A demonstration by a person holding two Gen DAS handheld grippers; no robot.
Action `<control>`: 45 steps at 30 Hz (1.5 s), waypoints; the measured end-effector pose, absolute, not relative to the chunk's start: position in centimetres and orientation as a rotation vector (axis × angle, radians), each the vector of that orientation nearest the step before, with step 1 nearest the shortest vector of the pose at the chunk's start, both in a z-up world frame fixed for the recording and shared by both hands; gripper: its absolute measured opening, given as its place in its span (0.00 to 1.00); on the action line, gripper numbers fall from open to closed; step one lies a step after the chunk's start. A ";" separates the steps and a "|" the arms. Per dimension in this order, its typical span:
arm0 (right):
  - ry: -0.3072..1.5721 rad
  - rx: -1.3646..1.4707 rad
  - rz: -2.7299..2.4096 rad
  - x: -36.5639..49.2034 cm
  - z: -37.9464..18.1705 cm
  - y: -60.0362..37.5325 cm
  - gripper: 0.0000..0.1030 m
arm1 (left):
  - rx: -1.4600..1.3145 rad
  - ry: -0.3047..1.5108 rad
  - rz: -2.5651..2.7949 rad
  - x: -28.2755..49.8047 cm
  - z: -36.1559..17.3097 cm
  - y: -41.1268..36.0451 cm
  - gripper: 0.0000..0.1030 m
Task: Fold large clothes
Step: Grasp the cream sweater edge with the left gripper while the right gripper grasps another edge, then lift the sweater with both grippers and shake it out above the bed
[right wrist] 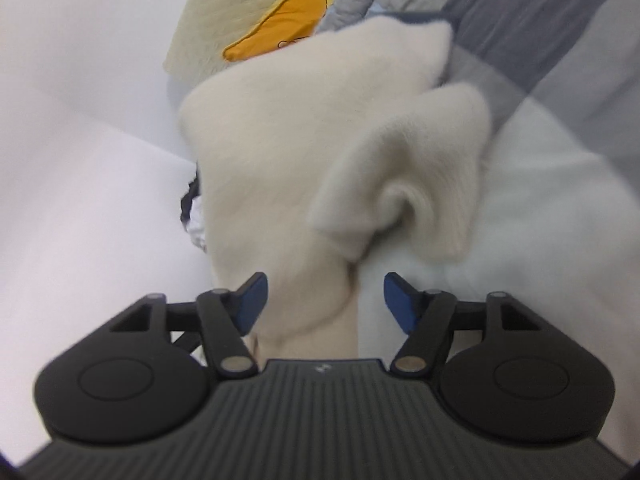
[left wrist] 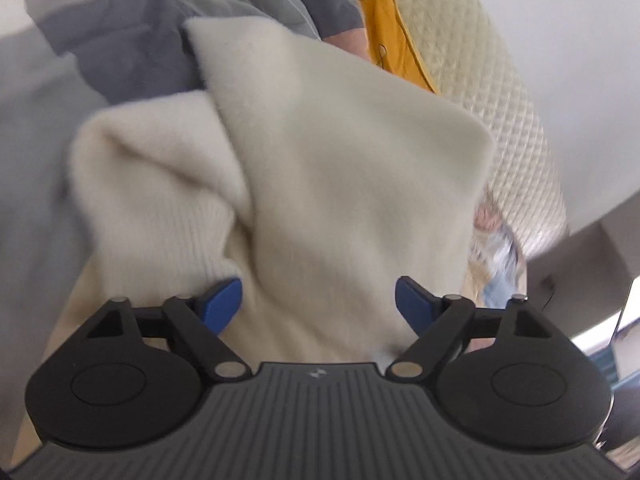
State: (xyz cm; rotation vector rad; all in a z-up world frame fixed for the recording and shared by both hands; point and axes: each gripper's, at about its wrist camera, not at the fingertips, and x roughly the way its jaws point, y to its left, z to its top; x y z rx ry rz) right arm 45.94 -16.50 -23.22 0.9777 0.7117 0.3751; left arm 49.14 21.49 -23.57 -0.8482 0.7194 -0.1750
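Observation:
A cream fuzzy knit sweater [left wrist: 320,184] lies bunched on a bed, with a ribbed cuff or hem at its left. My left gripper [left wrist: 319,306] is open, its blue fingertips [left wrist: 224,300] spread wide with the sweater's fabric lying between them. In the right wrist view the same sweater [right wrist: 304,152] is folded over itself with a curled sleeve end at the right. My right gripper [right wrist: 325,302] is open, and a fold of the sweater lies between its jaws, close to the left fingertip [right wrist: 252,300].
Grey and pale blue bedding [left wrist: 100,40] lies under and behind the sweater. A cream quilted pillow [left wrist: 500,92] and a yellow printed cloth [left wrist: 392,28] lie at the bed's head. A white wall [right wrist: 80,80] stands at the left in the right wrist view.

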 end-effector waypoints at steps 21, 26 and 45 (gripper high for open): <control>0.595 0.770 0.339 46.9 -14.3 -20.2 0.24 | -0.991 0.567 -0.246 51.3 -17.3 20.4 0.17; 0.575 0.776 0.346 40.9 -11.3 -24.3 0.24 | -0.956 0.563 -0.320 45.1 -13.5 16.3 0.17; 0.782 0.837 0.197 23.4 -15.4 -32.6 0.31 | -0.880 0.761 -0.346 21.3 -16.5 7.7 0.17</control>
